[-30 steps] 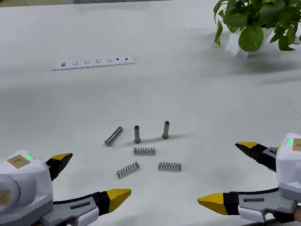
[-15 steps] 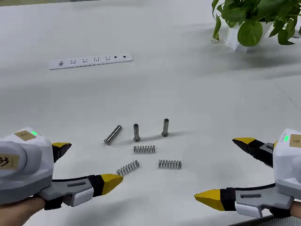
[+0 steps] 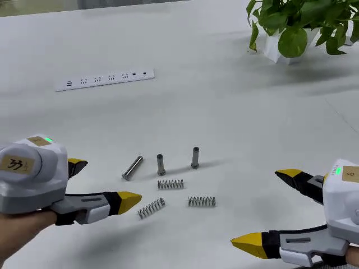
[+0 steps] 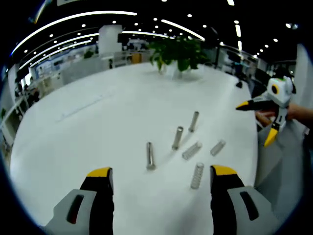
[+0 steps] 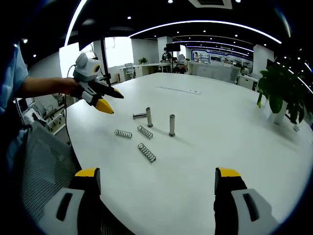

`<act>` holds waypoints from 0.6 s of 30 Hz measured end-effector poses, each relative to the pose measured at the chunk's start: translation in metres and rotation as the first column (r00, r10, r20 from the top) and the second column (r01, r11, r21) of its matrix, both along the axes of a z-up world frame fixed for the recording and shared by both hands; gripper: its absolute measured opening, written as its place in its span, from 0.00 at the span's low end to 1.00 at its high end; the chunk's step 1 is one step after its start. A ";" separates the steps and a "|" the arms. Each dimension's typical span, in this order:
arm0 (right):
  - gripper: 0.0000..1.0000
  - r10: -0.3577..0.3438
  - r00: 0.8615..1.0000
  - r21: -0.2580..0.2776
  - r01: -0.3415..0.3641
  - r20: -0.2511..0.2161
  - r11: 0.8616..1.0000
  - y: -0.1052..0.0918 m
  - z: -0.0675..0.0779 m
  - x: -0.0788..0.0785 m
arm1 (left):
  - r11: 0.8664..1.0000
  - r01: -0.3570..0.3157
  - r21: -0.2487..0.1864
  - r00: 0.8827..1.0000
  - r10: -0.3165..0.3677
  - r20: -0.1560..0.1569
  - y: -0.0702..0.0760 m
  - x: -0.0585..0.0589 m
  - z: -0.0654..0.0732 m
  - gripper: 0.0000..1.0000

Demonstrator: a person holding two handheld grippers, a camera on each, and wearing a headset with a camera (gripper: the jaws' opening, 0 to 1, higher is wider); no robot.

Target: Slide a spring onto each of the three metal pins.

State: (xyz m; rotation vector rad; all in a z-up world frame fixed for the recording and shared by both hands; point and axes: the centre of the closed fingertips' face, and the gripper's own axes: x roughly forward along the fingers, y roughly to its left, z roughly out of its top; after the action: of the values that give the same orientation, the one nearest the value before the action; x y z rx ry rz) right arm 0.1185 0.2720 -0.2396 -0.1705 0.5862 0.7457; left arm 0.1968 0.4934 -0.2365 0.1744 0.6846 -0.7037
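Left gripper [image 3: 109,180] and right gripper [image 3: 259,208]: jaws wide, empty. Two upright pins [image 3: 161,164], one lying pin [image 3: 133,167], three springs [image 3: 171,184] loose on worktop [image 3: 224,112].

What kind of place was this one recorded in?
Likely an open-plan office: a large white table carrying a power strip and potted plant, with ceiling light strips and rows of desks beyond.

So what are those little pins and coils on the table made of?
The pins look like polished steel: grey, shiny, with bright glints. The springs seem thin coiled metal wire, silvery but duller. The table looks smooth matte white, maybe laminate.
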 end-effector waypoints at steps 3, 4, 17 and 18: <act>0.98 -0.003 1.000 0.000 0.003 0.003 1.000 0.000 0.000 0.001 | 1.000 0.002 0.005 1.000 -0.002 -0.022 -0.001 0.001 -0.007 0.78; 0.98 -0.003 1.000 0.000 0.003 0.006 1.000 0.000 0.000 0.001 | 1.000 0.008 0.011 1.000 -0.007 -0.029 -0.001 0.002 -0.010 0.78; 0.98 -0.004 1.000 0.002 0.004 -0.008 1.000 0.000 -0.004 -0.001 | 0.997 0.019 0.072 0.999 -0.017 -0.038 -0.002 0.029 -0.020 0.58; 0.98 -0.004 1.000 0.002 0.004 -0.008 1.000 0.000 -0.004 -0.001 | 0.997 0.021 0.074 0.999 -0.018 -0.036 -0.003 0.031 -0.020 0.56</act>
State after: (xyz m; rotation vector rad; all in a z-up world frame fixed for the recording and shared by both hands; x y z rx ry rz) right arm 0.1176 0.2717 -0.2440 -0.1644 0.5936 0.7429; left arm 0.2277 0.4907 -0.2569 0.2378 0.7441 -0.7019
